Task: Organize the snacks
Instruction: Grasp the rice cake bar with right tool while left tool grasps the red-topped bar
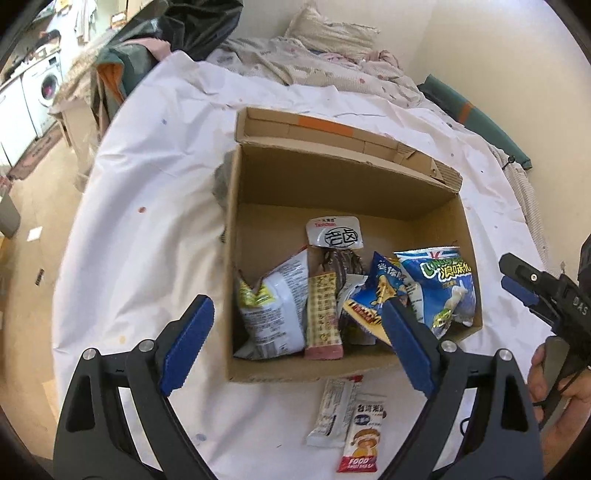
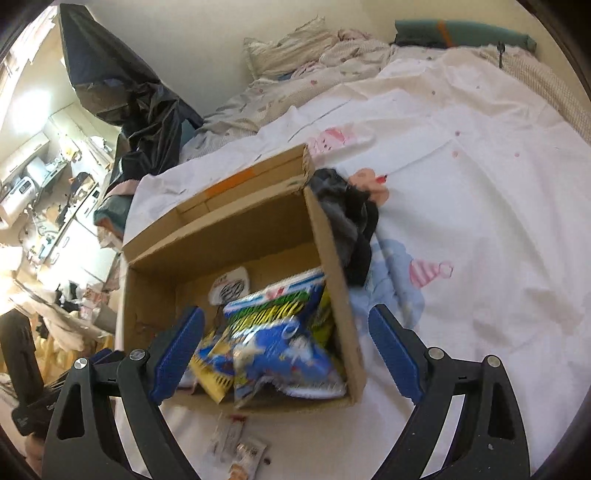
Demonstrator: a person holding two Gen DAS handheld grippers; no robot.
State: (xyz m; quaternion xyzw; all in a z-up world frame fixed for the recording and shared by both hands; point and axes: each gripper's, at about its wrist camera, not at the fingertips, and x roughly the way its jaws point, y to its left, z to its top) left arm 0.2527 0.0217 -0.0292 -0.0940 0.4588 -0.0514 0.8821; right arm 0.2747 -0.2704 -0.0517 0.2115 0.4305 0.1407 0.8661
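An open cardboard box (image 1: pixel 413 199) sits on a white bedsheet and holds several snack packets, among them a blue chip bag (image 1: pixel 443 284) and a white bag (image 1: pixel 273 302). Two small packets lie on the sheet in front of the box: a white stick packet (image 1: pixel 332 413) and a rice-cracker packet (image 1: pixel 364 432). My left gripper (image 1: pixel 299 343) is open and empty above the box's near wall. My right gripper (image 2: pixel 288 358) is open and empty over the box (image 2: pixel 218 236); it also shows in the left wrist view (image 1: pixel 517 280). The blue bag (image 2: pixel 280 343) lies below it.
A dark cloth (image 2: pixel 351 221) lies against the box's outer side. Crumpled bedding and a pillow (image 1: pixel 325 29) are at the far end of the bed. A dark bag (image 2: pixel 129 92) hangs beyond the bed, and a washing machine (image 1: pixel 48 85) stands in the room behind.
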